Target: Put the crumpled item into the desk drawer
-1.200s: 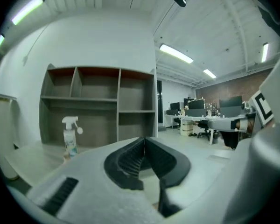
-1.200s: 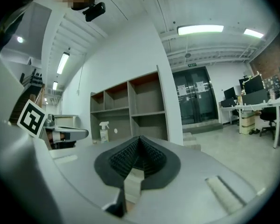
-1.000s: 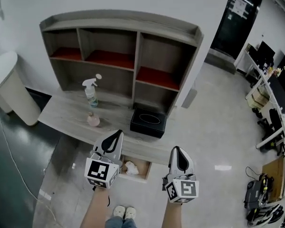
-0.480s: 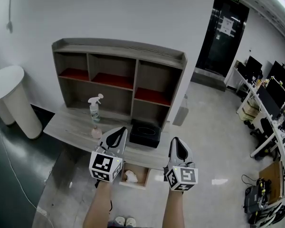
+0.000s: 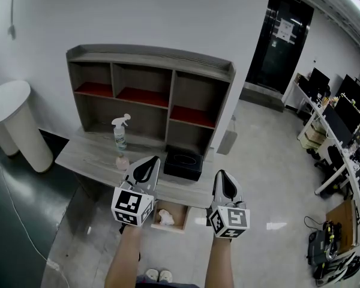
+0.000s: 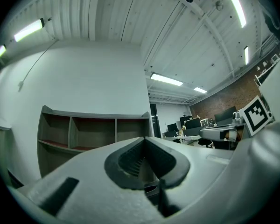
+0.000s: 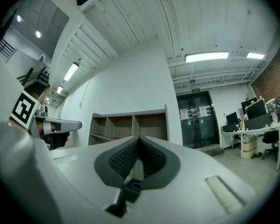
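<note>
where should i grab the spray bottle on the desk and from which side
Likely the slim body under the white trigger head of the spray bottle, fingers level, coming from the person's right. It stands upright, the shelf unit is behind it, a small pink item sits just in front, and the desk looks bare there.

Bright, even light from ceiling strips (image 6: 167, 80); strips clip to white. Glare patch on glossy floor (image 5: 276, 225). Shadows soft; shelf unit (image 5: 150, 95) bays dark. Both gripper views: heavy fisheye, black corners. Bodies of left tool (image 6: 143, 141) and right tool (image 7: 139, 140) soft, too near the lens. Head view sharp, edges bowed.
</note>
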`<state>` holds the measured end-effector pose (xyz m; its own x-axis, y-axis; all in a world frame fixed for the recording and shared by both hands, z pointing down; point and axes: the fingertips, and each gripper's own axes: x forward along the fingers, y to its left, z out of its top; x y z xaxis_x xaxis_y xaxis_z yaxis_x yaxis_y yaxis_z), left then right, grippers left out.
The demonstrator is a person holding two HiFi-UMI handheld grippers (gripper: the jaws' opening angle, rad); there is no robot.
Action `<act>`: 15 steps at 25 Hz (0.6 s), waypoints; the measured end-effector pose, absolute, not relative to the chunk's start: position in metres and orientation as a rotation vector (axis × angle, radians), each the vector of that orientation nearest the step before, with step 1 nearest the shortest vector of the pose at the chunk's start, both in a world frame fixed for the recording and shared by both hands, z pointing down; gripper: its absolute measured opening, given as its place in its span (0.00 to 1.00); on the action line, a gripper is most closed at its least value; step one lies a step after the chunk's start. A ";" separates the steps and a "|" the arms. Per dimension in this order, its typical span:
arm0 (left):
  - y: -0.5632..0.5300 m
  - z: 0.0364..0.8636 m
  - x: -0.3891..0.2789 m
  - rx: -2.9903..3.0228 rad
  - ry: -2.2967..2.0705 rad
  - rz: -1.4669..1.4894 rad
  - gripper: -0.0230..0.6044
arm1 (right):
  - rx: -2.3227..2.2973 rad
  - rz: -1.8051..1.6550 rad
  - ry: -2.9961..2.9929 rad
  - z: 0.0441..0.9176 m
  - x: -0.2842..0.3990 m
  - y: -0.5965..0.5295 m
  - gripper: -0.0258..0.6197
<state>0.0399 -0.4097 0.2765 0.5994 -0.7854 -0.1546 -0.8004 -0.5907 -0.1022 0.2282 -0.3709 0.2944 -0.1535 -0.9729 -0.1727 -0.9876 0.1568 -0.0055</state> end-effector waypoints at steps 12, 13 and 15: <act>-0.406 0.287 0.042 -2.691 1.310 0.122 0.04 | -1.949 0.163 2.304 0.300 0.222 -0.367 0.05; -0.406 0.288 0.043 -2.693 1.311 0.120 0.04 | -1.949 0.162 2.303 0.300 0.223 -0.366 0.05; -0.405 0.288 0.043 -2.696 1.312 0.115 0.04 | -1.949 0.160 2.302 0.299 0.225 -0.365 0.05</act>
